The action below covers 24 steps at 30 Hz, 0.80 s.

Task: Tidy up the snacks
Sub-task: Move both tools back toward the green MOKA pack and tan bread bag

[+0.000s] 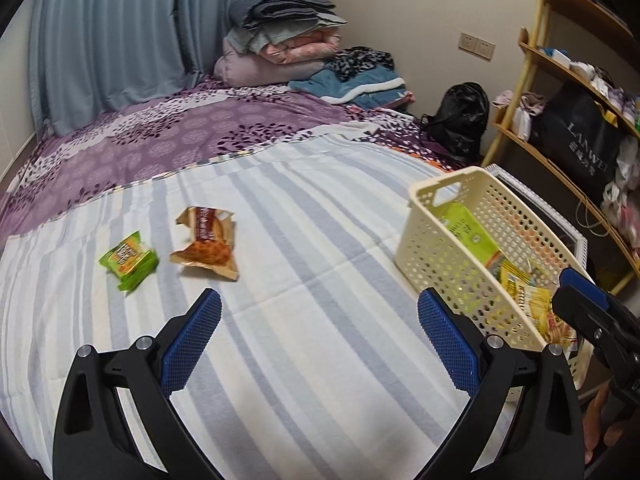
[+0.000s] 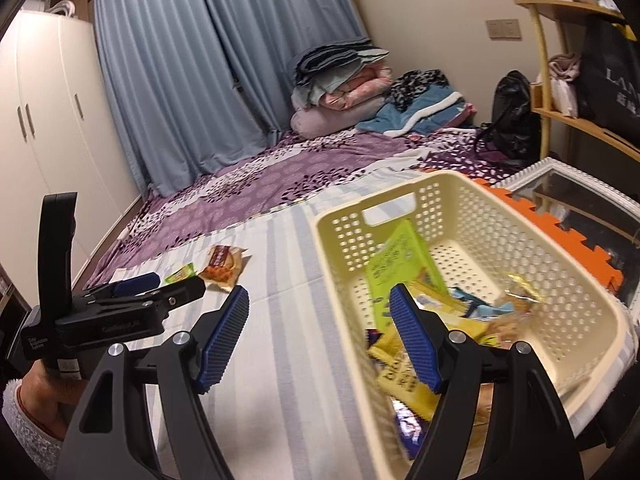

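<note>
A small green snack packet [image 1: 129, 260] and a brown pastry wrapper [image 1: 208, 242] lie on the striped blanket [image 1: 300, 320], ahead and left of my left gripper [image 1: 319, 312]. That gripper is wide open and holds nothing. A cream perforated basket [image 1: 436, 248] stands at the right with several snack packets inside, a tall green one [image 2: 394, 264] leaning on its wall. My right gripper [image 2: 318, 306] hangs open over the basket's [image 2: 532, 240] near left rim with nothing between its fingers. In the right wrist view the left gripper [image 2: 144, 286] shows at the left, with the brown wrapper [image 2: 224, 266] beyond it.
The bed carries a purple patterned sheet [image 1: 160, 136] with folded bedding [image 1: 280, 40] stacked at the far end. A black bag [image 1: 460, 120], a wooden shelf [image 1: 560, 80] and a glass-topped side table [image 2: 580, 208] stand to the right. A white wardrobe [image 2: 44, 120] is on the left.
</note>
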{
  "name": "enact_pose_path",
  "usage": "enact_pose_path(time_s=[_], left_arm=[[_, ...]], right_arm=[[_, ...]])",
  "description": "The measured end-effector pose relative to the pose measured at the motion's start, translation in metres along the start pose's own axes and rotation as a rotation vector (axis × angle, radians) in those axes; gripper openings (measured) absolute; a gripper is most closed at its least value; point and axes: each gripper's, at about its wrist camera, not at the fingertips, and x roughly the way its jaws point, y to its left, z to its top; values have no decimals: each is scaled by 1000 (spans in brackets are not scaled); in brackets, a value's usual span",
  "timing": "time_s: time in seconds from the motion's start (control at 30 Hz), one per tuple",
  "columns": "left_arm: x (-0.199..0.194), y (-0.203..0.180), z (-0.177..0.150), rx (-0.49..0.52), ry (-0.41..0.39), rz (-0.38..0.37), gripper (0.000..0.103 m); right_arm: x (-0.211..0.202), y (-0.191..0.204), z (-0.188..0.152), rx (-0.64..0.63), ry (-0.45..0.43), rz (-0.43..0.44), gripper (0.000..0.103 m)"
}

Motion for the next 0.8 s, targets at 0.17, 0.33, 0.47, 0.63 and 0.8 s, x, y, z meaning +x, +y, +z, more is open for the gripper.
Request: enact_pose_path(time_s=[0.17,0.33,0.47,0.63,0.8], left_arm=[[0,25,-1,-40,-4,33,100],[3,51,-3,-71,-3,85,100],[5,68,-5,-101,3,99,100],[9,84,-6,-115,6,127,100],[15,102,-7,-142,15,142,100]], right_arm=[[15,27,0,-58,19,15,81],[30,54,-5,-125,39,32,84],[49,67,-8,-146,80,55,84],[72,82,-13,-161,126,75,88],[95,94,-17,-175,175,98,92]])
